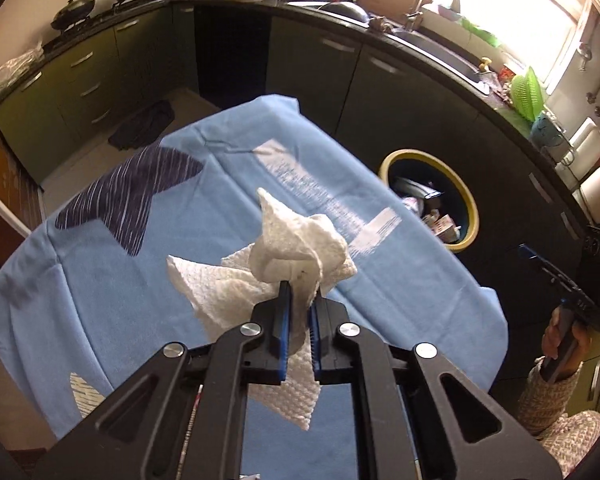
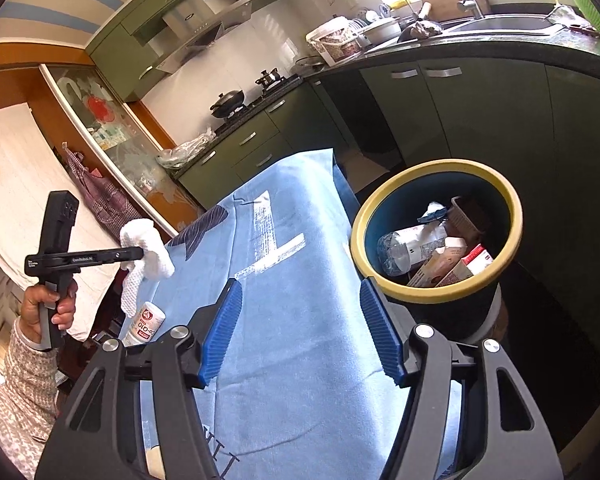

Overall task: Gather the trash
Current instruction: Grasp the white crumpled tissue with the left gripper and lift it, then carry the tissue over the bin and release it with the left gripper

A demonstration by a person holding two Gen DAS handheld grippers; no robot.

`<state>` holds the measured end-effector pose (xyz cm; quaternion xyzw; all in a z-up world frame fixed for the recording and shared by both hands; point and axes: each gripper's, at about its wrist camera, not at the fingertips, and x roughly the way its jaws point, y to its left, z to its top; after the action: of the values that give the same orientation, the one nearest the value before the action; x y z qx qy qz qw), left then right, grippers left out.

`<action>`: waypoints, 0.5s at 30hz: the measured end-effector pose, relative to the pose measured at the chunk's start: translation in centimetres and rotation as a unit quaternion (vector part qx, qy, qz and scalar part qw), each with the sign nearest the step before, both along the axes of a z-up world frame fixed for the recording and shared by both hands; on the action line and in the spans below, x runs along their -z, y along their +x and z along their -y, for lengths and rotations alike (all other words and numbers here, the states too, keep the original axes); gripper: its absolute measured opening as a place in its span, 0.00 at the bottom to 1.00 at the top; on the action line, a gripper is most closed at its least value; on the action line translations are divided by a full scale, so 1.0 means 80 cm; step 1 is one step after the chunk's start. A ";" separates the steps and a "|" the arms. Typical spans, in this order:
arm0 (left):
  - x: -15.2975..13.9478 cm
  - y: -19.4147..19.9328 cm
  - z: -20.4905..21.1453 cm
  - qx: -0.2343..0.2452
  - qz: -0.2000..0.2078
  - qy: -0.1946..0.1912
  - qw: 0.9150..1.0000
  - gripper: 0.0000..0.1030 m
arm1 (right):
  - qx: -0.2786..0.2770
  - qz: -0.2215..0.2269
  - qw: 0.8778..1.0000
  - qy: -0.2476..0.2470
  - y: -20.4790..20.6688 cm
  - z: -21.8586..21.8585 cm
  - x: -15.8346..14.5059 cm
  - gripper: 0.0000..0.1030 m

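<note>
Left gripper [image 1: 300, 292] clamped on crumpled paper towel [image 1: 296, 248]: light, limp, compressible; judged best pinched at its bunched middle. Right gripper [image 2: 300, 328] open, empty, near bin [image 2: 436, 296].

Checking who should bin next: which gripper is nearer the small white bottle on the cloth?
Left. The left gripper, clamping a paper towel, hangs just above the white bottle; the right gripper is farther off, open, beside the trash bin.

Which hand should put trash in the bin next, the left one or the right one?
Probably the left. The left gripper is already shut on the crumpled paper towel, lifted off the blue cloth. The right gripper is open and empty, though it is nearer the yellow-rimmed bin.
</note>
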<state>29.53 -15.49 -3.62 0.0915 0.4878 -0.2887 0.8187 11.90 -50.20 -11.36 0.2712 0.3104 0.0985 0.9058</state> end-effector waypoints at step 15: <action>0.025 0.017 0.314 0.165 -0.036 -0.034 0.985 0.08 | 0.092 -0.006 0.996 0.011 -0.072 0.088 0.017 0.60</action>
<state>30.86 -40.58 -5.64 0.1316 0.4854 -0.4393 0.7444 6.18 -57.26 -12.75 0.3090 0.2884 0.0167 0.9061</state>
